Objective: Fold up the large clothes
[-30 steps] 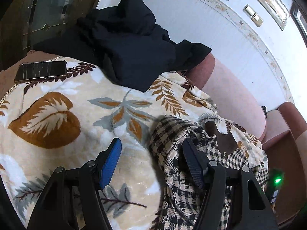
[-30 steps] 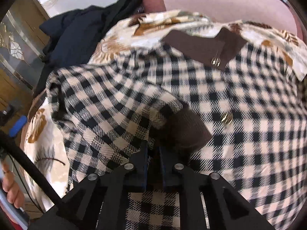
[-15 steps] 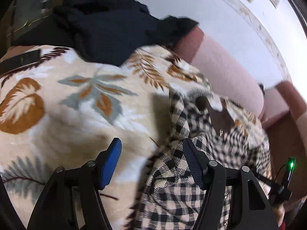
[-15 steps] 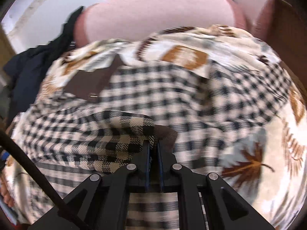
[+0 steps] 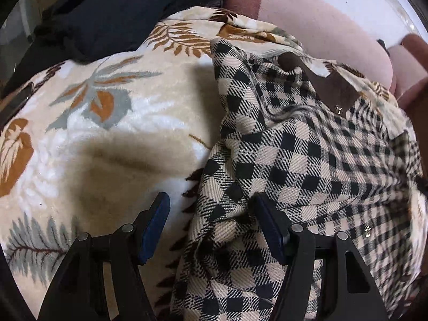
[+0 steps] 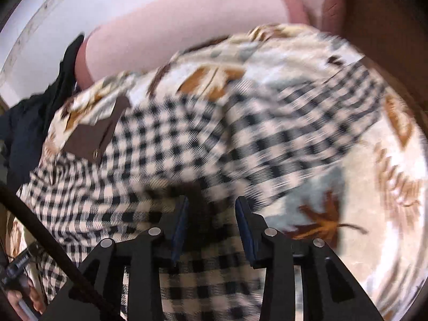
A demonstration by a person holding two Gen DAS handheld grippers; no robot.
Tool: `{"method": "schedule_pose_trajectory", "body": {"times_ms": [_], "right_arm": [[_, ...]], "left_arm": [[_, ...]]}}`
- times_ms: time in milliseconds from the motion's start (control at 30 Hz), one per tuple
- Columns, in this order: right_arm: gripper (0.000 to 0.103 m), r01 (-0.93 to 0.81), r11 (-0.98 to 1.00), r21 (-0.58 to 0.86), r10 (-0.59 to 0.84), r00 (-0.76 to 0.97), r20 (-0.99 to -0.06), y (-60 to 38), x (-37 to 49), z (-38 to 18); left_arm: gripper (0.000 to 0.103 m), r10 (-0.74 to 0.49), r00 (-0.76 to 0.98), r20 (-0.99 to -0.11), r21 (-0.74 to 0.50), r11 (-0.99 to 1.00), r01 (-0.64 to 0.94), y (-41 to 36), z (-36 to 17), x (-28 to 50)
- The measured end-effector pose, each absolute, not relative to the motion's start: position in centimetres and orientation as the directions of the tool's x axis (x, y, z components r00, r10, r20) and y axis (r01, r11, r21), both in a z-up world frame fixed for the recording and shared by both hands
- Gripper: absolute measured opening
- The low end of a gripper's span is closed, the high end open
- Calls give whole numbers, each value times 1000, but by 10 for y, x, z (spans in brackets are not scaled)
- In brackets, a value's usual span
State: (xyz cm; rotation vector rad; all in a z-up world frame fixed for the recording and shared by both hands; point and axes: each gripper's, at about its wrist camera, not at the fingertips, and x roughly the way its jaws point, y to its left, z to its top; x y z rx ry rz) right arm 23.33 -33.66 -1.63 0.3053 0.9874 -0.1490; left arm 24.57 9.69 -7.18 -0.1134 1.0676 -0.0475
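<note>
**Checked coat: one sleeve laid across, most of the folding still ahead**

The black-and-cream checked coat (image 5: 307,160) lies spread on a leaf-patterned blanket (image 5: 107,139) that covers a pink sofa (image 5: 321,26). Its brown collar (image 5: 329,85) points toward the sofa back, and a heap of dark clothing (image 5: 112,13) sits at the blanket's far left corner, clear of the coat.

In the right wrist view, a checked sleeve with a dark brown cuff (image 6: 198,192) lies across the body of the coat, and the right gripper (image 6: 211,208) is just over that cuff. Its jaws are opening; the cuff sits in the gap between them, and the pads no longer look pressed on it, though the picture is blurred. I judge this to be the release at the end of a sleeve fold.

The left gripper (image 5: 211,222) stands with its jaws well apart, straddling the coat's left edge: one blue pad over bare blanket, the other over rumpled checked cloth. It holds nothing.

As far as the views show, one sleeve is brought in and the left side is bunched rather than flat. The far right sleeve (image 6: 334,107) looks spread out on the blanket. What seems left: take up the left edge, fold it in, then double the coat lengthwise
</note>
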Motion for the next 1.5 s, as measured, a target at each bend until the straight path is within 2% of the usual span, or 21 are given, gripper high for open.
{"method": "schedule_pose_trajectory", "body": {"times_ms": [100,233,300,367,400,467,500,533,567,667,767,833,933,1000,1067,1133,1267,1433,1500], "right_arm": [[39,228,951,210,44,571,-820,-333,229,-4],[39,170,940,295,154,561,-814,-313,233,-7],[41,191,939,287,137,558,-819,-310,234,-13],[57,235,935,266,95,556,-826,-314,238,-22],[60,255,931,262,84,549,-831,-317,241,-28],[59,284,918,275,93,521,-848,-325,248,-42],[53,284,910,303,129,499,-857,-328,254,-51],[22,259,899,353,200,474,-857,-328,261,-57],[8,237,892,384,251,448,-858,-326,267,-61],[7,185,926,328,194,512,-837,-317,267,-34],[7,95,950,296,176,621,-764,-304,249,9],[9,65,967,246,150,634,-758,-297,241,17],[37,113,976,184,79,604,-793,-302,239,7],[37,186,967,177,24,622,-783,-315,232,5],[37,199,953,228,52,634,-771,-321,229,5],[37,182,952,245,79,628,-774,-316,233,2],[37,86,966,243,144,603,-784,-279,248,-3],[37,-64,959,277,267,543,-796,-206,278,-12],[37,-127,941,313,333,505,-796,-172,291,-17]], "left_arm": [[64,-85,478,-874,-110,994,-25,97,-71,246],[61,-100,473,-875,-132,991,-34,103,-69,242],[61,-108,480,-871,-135,991,-22,104,-69,239],[61,-108,487,-867,-127,992,-8,103,-70,237],[61,-106,490,-865,-121,993,0,103,-70,236],[61,-105,492,-864,-119,993,2,102,-70,236],[61,-105,491,-865,-120,993,0,102,-70,236],[61,-104,490,-865,-120,993,-2,102,-69,236],[61,-103,490,-866,-120,993,-2,102,-69,236],[61,-104,491,-865,-118,993,4,102,-69,235],[62,-110,491,-864,-121,993,9,104,-69,234],[62,-108,493,-863,-119,993,10,104,-70,234],[62,-100,496,-863,-107,994,15,102,-69,233],[62,-98,492,-865,-103,994,17,103,-68,232],[60,-98,481,-871,-105,994,13,104,-65,231],[52,-105,498,-861,-119,993,4,108,-56,228],[50,-95,552,-828,-140,989,-40,118,-41,230],[48,-83,457,-886,-158,979,-128,134,-67,247],[48,-71,463,-883,-142,983,-120,132,-66,245]]}}
